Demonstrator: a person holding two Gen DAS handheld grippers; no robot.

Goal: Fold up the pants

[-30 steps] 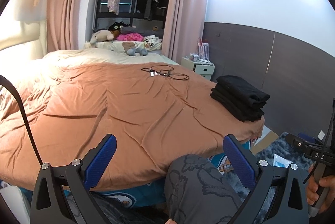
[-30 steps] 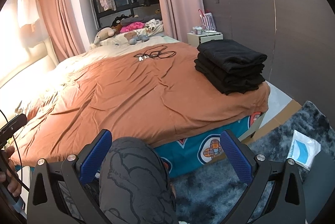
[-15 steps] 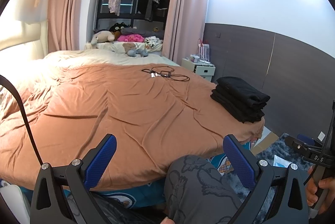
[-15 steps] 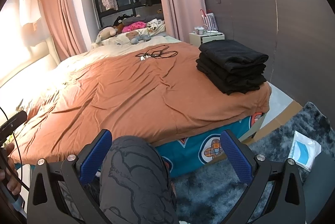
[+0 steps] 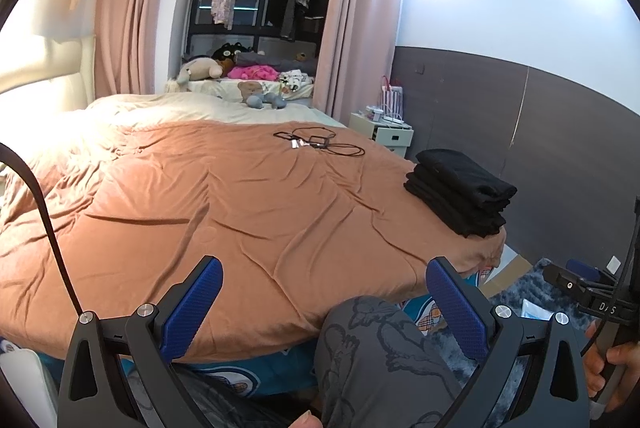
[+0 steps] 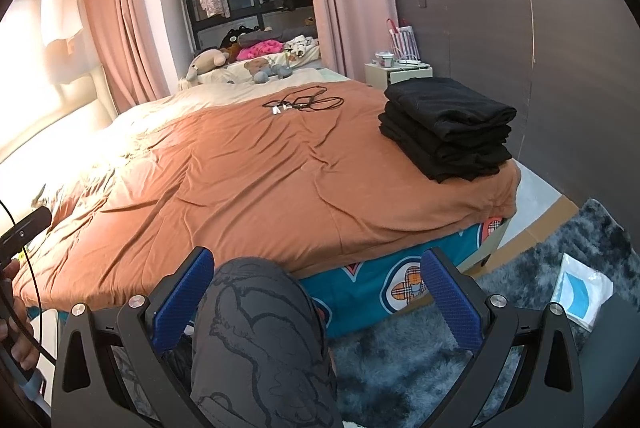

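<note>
My left gripper (image 5: 324, 302), right gripper (image 6: 316, 294): fingers spread, holding nothing; black folded pants stack (image 6: 448, 126) right on bed (image 6: 260, 180).

I see orange-brown duvet (image 5: 248, 212) over bed, cream pillow end at 12 o'clock. Folded pants stack (image 6: 448, 124) black, at 2 o'clock. Gripper pads (image 5: 196, 304) blue, textured; frames black. My trouser knee (image 6: 256, 332) grey, dark cartoon outlines. Bed sheet (image 6: 384, 284) teal, checked flower print. Curtains (image 5: 124, 4) pink. Rug (image 6: 400, 368) mottled grey-blue.
</note>
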